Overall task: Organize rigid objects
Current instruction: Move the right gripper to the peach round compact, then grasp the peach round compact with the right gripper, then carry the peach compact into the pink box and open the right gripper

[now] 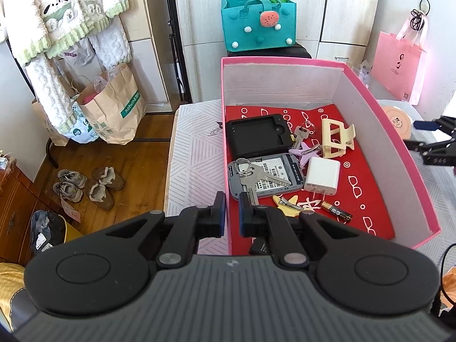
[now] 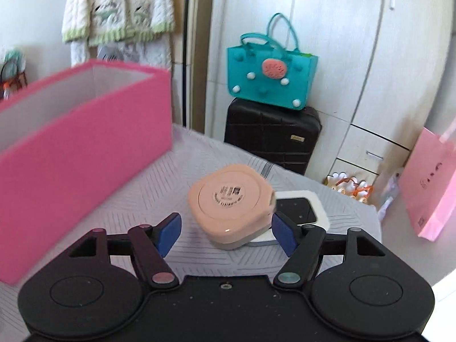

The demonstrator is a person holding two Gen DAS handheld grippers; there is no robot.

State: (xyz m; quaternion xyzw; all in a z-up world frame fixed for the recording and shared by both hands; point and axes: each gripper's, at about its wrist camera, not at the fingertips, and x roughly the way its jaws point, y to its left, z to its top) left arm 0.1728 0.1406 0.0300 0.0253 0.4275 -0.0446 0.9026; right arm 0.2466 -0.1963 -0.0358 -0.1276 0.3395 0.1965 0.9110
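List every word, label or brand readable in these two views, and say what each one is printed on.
"hotwind" in white on a green band: brown paper bag on the floor.
Barcode label: grey device in the pink box; too small to read.
Round label: peach case; blurred.
Logo: pink shopping bag; unreadable.
Print: battery; too small.
Red liner: glasses and circle motifs only.
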